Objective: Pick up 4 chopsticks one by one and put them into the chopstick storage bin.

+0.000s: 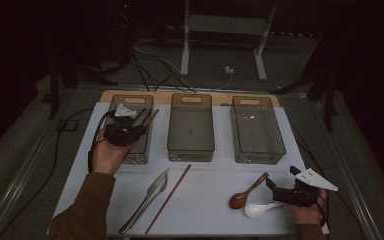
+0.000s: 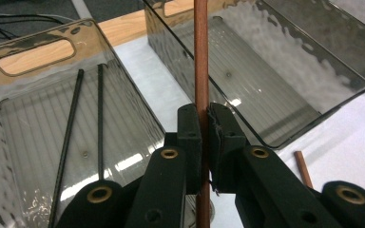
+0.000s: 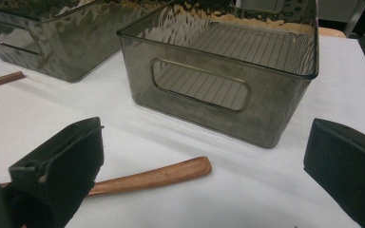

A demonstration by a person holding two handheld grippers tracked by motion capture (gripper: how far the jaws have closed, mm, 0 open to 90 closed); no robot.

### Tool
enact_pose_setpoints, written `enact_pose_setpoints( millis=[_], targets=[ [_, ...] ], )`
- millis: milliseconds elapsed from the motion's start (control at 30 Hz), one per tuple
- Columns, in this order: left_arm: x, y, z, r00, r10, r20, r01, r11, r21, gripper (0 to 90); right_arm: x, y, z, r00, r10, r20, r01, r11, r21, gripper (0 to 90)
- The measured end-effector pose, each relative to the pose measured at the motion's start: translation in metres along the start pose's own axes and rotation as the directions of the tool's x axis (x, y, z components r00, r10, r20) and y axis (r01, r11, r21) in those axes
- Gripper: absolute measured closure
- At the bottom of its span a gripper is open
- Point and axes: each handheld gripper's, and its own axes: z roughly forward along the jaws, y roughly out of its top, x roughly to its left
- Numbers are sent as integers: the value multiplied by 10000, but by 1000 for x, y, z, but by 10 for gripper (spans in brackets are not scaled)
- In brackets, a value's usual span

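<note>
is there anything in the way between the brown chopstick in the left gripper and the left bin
Nothing visible. The left gripper is shut on the brown chopstick above the left bin, whose top is open. Two black chopsticks already lie on its floor, leaving room beside them.

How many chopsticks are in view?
4: one brown chopstick clamped in the left gripper, another lying on the table, two black ones in the left bin.

Overhead forward-down view; two close jaw-level views, sharing the smoky bins.
</note>
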Motion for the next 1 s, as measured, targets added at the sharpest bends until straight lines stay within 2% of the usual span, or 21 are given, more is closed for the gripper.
enact_pose_setpoints(
  millis=[1000],
  targets=[
    [33, 11, 14, 9984, -246, -503, 238, 9996, -160, 858, 0, 0, 0, 10000, 24, 2, -24, 10000, -21, 0]
  ],
)
